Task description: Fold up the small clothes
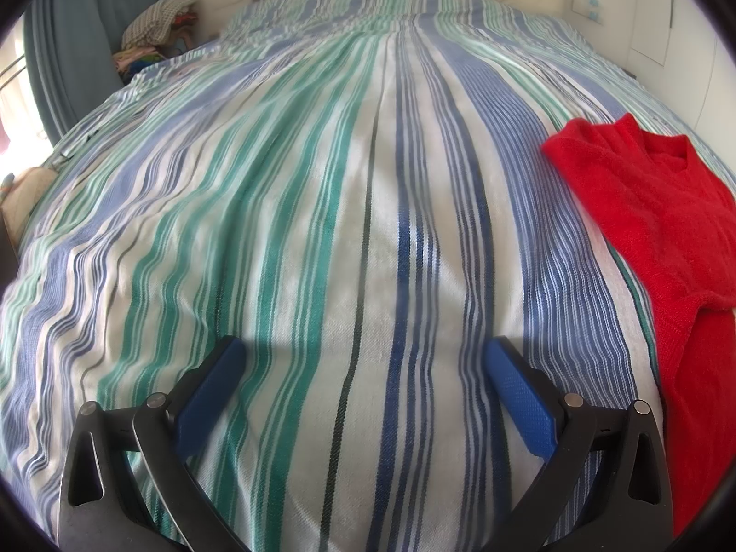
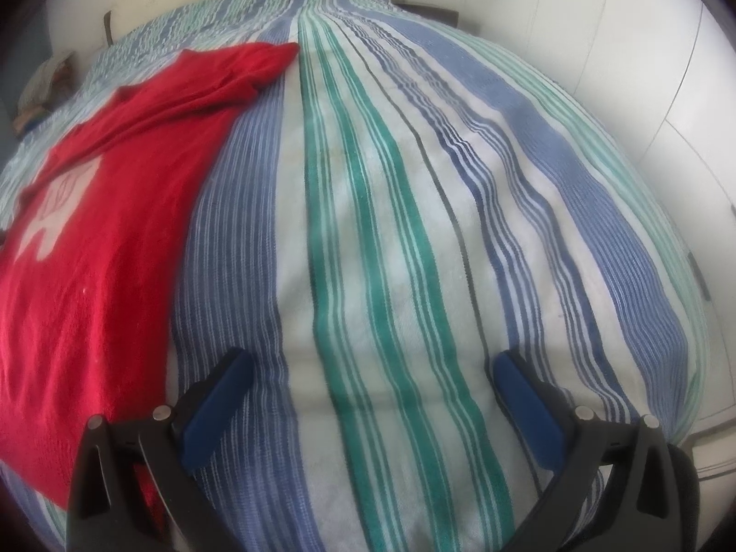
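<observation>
Both grippers, left and right, hang spread and empty; best pinch the red sweater at its sleeve edges above the bedspread.

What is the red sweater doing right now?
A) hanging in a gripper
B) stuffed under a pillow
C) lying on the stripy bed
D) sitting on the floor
C: the red knitted sweater lies spread on the blue, green and white striped bedspread, and both open grippers, left gripper and right gripper, hold nothing.
</observation>
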A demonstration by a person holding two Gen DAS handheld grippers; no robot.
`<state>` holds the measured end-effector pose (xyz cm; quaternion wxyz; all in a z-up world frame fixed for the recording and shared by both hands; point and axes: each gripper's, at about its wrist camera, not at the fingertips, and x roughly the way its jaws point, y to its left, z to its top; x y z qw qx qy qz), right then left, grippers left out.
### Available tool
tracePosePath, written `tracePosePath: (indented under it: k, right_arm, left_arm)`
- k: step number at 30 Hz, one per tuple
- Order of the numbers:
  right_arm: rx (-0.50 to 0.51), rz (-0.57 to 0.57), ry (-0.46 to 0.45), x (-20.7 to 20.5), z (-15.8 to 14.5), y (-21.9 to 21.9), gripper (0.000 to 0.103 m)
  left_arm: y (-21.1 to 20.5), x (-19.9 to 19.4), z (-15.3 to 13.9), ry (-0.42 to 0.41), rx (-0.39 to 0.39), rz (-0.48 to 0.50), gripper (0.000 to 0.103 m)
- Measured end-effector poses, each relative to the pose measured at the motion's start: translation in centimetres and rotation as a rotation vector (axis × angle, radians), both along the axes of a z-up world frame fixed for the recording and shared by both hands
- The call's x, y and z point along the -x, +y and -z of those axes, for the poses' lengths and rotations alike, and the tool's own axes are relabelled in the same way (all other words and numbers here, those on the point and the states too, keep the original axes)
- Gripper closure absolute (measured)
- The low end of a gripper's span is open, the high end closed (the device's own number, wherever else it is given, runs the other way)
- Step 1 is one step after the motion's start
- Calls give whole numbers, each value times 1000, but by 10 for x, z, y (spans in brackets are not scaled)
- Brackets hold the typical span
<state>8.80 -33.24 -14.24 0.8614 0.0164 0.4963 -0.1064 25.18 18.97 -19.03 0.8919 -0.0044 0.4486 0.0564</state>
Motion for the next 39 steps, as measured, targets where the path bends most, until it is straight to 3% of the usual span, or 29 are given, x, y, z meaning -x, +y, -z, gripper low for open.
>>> tracePosePath:
  k: [5, 12, 19, 33, 35, 37, 39]
  right_arm:
    - [12, -15, -61, 6, 2, 0, 0]
    - [27, 72, -46, 4, 1, 5, 0]
    - [9, 18, -71, 6, 3, 0, 0]
    - [41, 17, -124, 17, 6, 5, 0]
    - [46, 15, -127, 18, 6, 5, 0]
    - [40, 14, -119, 17, 5, 4, 0]
    - [24, -1, -89, 13, 2, 2, 0]
  left_arm:
    - [0, 0, 0, 0, 0, 0, 0]
    - [0, 0, 0, 0, 0, 0, 0]
    - [0, 0, 0, 0, 1, 0, 0]
    - [1, -1, 0, 0, 1, -2, 0]
    - [1, -2, -2, 24, 7, -28, 0]
    - [3, -6, -3, 88, 39, -89, 0]
    - [1, -3, -12, 155, 78, -87, 1]
